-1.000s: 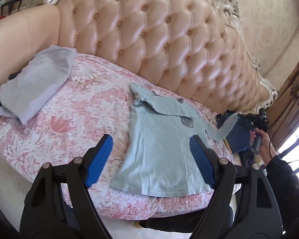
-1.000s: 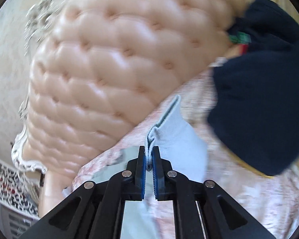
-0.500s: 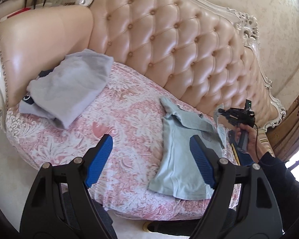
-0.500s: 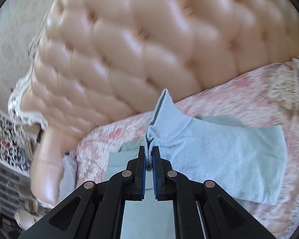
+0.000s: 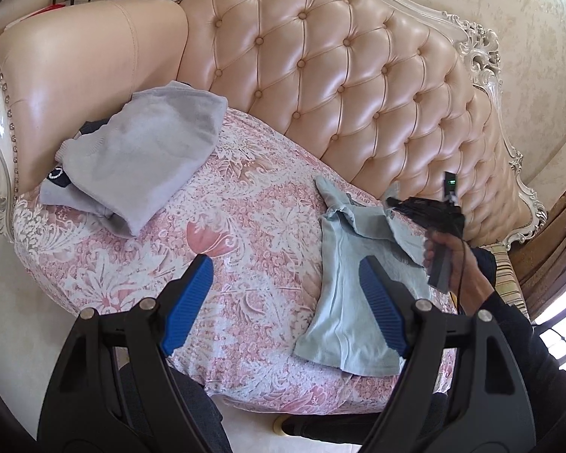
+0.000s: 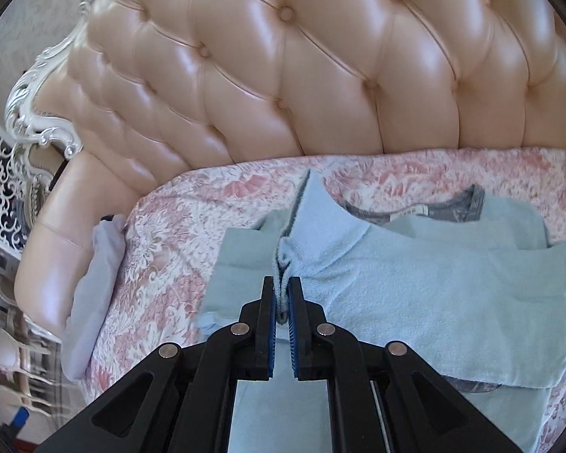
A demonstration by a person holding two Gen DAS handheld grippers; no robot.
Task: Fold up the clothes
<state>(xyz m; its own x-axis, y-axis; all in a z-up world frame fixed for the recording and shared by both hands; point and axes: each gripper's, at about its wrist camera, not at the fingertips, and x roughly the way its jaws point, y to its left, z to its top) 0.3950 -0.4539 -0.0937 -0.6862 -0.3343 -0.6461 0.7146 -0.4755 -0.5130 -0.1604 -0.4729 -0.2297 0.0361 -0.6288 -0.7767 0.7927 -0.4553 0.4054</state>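
Observation:
A light blue long-sleeved shirt (image 5: 343, 302) lies flat on the pink floral sofa cover (image 5: 245, 249), collar toward the backrest. My right gripper (image 6: 282, 287) is shut on the cuff of its sleeve (image 6: 415, 283), which is drawn across the chest below the grey collar (image 6: 445, 209). In the left wrist view the right gripper (image 5: 390, 204) sits over the shirt's upper part, held by a hand in a dark sleeve (image 5: 509, 324). My left gripper (image 5: 283, 294) hangs open above the cover, left of the shirt's hem, with nothing between its blue pads.
A folded grey garment (image 5: 139, 154) with a dark piece under it lies at the sofa's left end by the armrest (image 5: 75, 68). The tufted peach backrest (image 5: 339, 75) rises behind. A striped cushion (image 5: 505, 275) sits far right. Floor runs along the seat's front edge.
The right gripper has carried the sleeve cuff leftward from beside a dark garment across the shirt's chest. The left gripper has shifted left, so the shirt now sits further right in its view.

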